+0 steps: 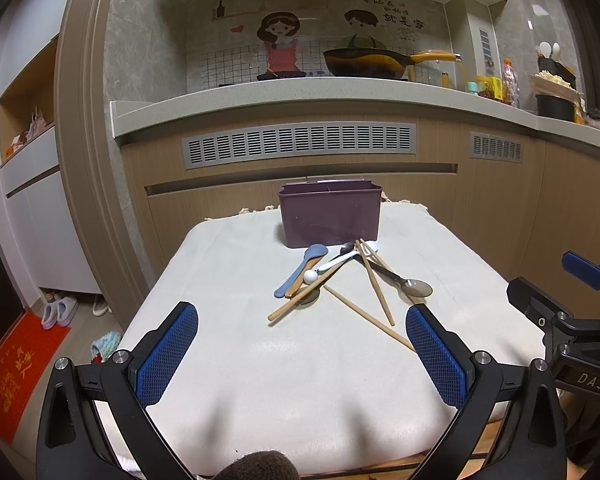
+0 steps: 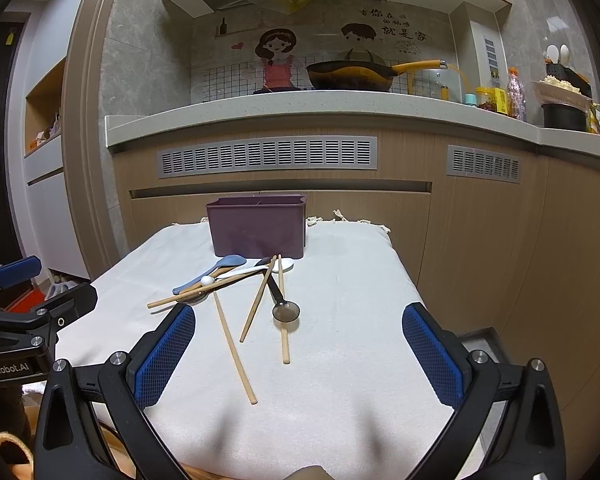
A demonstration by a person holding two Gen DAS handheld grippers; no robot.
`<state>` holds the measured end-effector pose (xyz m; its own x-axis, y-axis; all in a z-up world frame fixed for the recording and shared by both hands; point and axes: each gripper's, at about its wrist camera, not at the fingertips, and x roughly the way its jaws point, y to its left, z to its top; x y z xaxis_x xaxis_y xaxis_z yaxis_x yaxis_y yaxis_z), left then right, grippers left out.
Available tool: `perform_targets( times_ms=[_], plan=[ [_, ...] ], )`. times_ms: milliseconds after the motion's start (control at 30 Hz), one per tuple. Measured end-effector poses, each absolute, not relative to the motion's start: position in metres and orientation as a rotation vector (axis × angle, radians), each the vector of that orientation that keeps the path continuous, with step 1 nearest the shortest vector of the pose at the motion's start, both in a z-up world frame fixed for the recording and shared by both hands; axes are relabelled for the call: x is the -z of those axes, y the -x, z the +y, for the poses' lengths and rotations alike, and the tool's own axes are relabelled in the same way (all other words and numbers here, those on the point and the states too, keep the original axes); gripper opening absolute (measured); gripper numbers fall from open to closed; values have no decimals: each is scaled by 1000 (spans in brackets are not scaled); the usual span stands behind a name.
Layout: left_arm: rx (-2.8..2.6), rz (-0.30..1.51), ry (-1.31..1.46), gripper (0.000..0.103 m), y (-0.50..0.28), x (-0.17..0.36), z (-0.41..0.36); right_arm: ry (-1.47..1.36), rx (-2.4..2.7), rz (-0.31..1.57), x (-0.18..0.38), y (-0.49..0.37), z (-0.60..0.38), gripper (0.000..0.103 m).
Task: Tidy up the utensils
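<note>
A loose heap of utensils lies on the white cloth-covered table [image 1: 220,360], just in front of the dark purple rectangular plastic holder [image 1: 330,214], which stands upright at the table's far edge. In the heap, a blue plastic spoon [image 1: 300,270] points its bowl toward the holder, with a wooden spoon [image 1: 302,280] tucked beside it. A white spoon [image 1: 342,259] crosses them, and a small white ball-ended piece [image 1: 310,277] rests on top. A dark spoon with a translucent grey bowl [image 2: 286,312] stretches to the near right. About 4 pale wooden chopsticks [image 2: 235,350] fan out across and from under the pile, toward the near side.

The left gripper [image 1: 302,354] hovers near the table's front, blue-padded fingers spread wide, holding nothing. The right gripper [image 2: 299,356] is likewise wide apart and empty.
</note>
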<state>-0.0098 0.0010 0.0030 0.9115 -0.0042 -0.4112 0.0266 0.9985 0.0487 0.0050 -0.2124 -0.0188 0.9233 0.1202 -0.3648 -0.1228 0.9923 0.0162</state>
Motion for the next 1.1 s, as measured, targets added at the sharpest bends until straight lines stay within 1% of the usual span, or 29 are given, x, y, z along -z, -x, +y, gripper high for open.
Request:
perform_targets(
  times_ms=[1100],
  plan=[
    [17,426,-57,103,11,1,-2,-4,-127,379,20,-6,-211,103]
  ],
)
